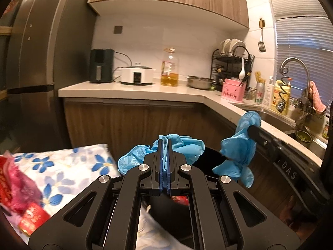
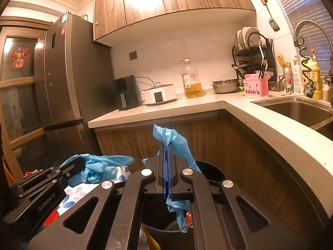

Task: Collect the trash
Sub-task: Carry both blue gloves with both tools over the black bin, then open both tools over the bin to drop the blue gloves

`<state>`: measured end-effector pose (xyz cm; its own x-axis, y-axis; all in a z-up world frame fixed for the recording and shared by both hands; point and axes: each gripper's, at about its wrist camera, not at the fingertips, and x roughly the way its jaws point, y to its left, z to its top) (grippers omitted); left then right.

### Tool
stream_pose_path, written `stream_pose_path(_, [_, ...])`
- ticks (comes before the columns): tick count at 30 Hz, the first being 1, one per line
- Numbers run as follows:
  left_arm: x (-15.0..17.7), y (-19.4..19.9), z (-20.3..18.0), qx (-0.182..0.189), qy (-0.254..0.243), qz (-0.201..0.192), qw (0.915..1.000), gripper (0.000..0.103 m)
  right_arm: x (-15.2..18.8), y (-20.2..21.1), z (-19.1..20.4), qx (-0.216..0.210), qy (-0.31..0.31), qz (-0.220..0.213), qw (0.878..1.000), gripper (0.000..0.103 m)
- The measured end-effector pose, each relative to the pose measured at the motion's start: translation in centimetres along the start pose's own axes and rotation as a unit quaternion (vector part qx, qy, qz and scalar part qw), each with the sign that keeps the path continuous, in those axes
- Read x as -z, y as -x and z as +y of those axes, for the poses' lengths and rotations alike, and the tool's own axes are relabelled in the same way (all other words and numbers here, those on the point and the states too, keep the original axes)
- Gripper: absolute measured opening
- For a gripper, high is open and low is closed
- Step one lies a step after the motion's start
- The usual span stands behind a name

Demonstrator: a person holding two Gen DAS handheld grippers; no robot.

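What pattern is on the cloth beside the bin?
White with blue flowers, yellow at their centres. The floral cloth shows best in the left wrist view.

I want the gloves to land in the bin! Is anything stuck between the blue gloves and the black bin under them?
Nothing visible blocks them. The right claw pinches one blue glove right above the open black bin. The left claw pinches another blue glove beside the bin's rim, just past the flowered cloth.

Open black bin (image 2: 210,173) mouth below, hemmed by flowered table (image 1: 68,166) left, counter cabinets (image 2: 249,150) right.
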<state>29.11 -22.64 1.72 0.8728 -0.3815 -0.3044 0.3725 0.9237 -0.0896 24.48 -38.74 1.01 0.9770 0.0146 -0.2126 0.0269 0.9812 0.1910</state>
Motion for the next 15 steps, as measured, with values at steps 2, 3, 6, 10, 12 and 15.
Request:
stream_pose_path(2, [0.0,-0.8,-0.3,0.006,-0.001,-0.001,1.0000,0.002,0.0,-0.6,-0.2,0.001,-0.004,0.005,1.000,0.002])
stream_pose_path(3, [0.0,-1.2,-0.5,0.011,-0.002,0.000,0.9999,0.002,0.1,-0.8,-0.3,0.001,-0.005,0.007,1.000,0.002])
stream_pose_path(6, [0.1,-2.2,-1.1,0.024,-0.007,-0.001,0.9997,0.002,0.2,-1.4,-0.7,0.002,-0.005,0.013,1.000,0.002])
stream_pose_path(10, [0.3,-3.3,-1.7,0.031,-0.017,-0.002,0.9994,0.002,0.2,-1.9,-1.1,0.005,-0.004,0.015,1.000,0.002])
stream_pose_path(12, [0.4,-3.8,-1.9,0.036,-0.018,0.000,0.9992,0.002,0.2,-2.3,-1.3,0.005,-0.006,0.019,1.000,0.002])
stream_pose_path(15, [0.5,-4.4,-2.0,0.043,-0.021,0.002,0.9988,0.002,0.4,-2.7,-1.4,0.005,-0.007,0.026,1.000,0.003])
